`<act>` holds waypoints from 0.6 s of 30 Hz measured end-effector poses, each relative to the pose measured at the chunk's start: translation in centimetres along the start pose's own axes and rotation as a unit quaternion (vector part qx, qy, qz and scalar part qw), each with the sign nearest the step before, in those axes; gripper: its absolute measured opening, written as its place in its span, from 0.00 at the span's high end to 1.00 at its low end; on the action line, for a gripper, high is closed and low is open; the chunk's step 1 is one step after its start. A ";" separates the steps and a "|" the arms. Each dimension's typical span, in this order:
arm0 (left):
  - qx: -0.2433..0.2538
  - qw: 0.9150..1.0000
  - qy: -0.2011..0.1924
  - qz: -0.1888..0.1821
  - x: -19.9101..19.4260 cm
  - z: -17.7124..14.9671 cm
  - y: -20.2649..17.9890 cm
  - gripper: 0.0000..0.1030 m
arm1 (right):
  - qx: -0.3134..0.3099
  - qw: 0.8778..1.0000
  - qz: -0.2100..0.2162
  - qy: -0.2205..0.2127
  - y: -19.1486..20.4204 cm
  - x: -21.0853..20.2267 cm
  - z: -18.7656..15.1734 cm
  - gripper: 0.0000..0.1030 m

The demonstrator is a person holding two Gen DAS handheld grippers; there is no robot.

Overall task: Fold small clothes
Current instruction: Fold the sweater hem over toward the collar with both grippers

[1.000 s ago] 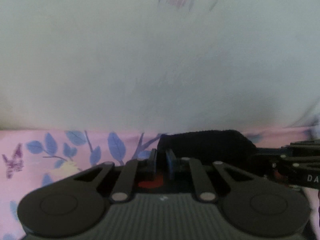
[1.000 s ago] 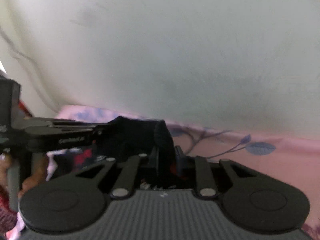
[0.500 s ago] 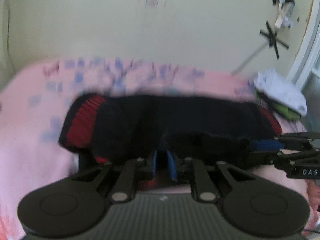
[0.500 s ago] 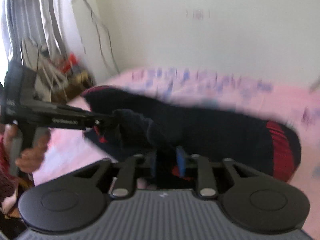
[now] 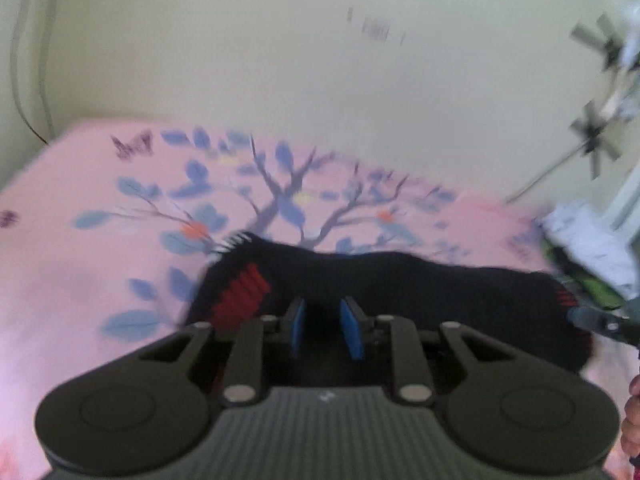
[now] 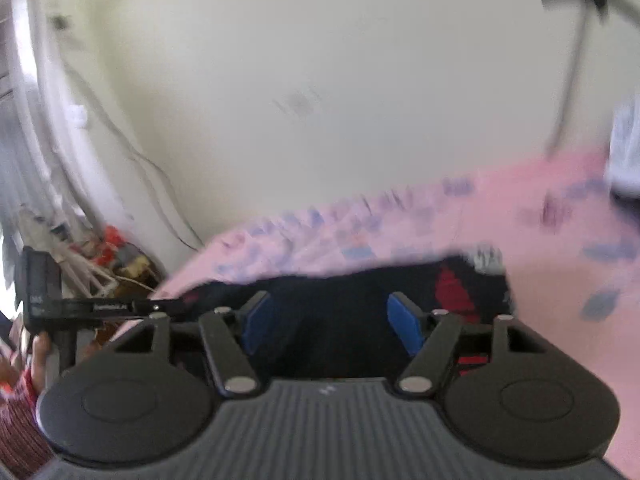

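The dark garment (image 5: 400, 280) with red stripes lay flat on the pink floral bedsheet (image 5: 100, 240), stretching from 9 to 3 o'clock just ahead of both tools. The left tongs (image 5: 322, 330) stood partly open over it, gripping nothing. The right tongs (image 6: 330, 322) were spread wide above the cloth, blue pads (image 6: 406, 326) well apart, also empty.

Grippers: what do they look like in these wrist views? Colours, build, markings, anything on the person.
Both the left gripper and right gripper are matte black: ribbed body, two round discs, linkage bars with silver pivot pins, blue finger pads. White lettering, unreadable, runs along the left one's side. Red patterned sleeve at the wrist.
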State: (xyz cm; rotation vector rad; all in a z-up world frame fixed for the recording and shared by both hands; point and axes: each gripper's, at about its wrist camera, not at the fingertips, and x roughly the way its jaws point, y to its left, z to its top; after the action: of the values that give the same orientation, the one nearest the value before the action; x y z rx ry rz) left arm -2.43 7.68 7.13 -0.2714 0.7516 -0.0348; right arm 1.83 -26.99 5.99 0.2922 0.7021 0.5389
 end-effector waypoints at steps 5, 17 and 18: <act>0.005 0.998 -0.019 0.067 3.3 0.6 -0.3 0.86 | 0.117 0.993 -0.015 0.000 -4.6 2.4 1.5 0.87; -0.024 0.995 0.020 -0.093 2.7 -2.9 -5.2 0.85 | 0.217 0.975 0.031 -0.046 -7.9 -6.3 -3.5 0.40; -0.040 0.994 0.019 -0.101 2.9 -3.0 -5.0 0.85 | 0.232 0.972 0.033 -0.031 -8.2 -5.7 -3.6 0.42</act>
State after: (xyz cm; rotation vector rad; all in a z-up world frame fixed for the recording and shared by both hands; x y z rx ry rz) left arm -2.01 1.83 4.42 -0.4242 0.7631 -0.2015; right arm -1.24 -36.73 2.85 0.7695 0.7544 0.4198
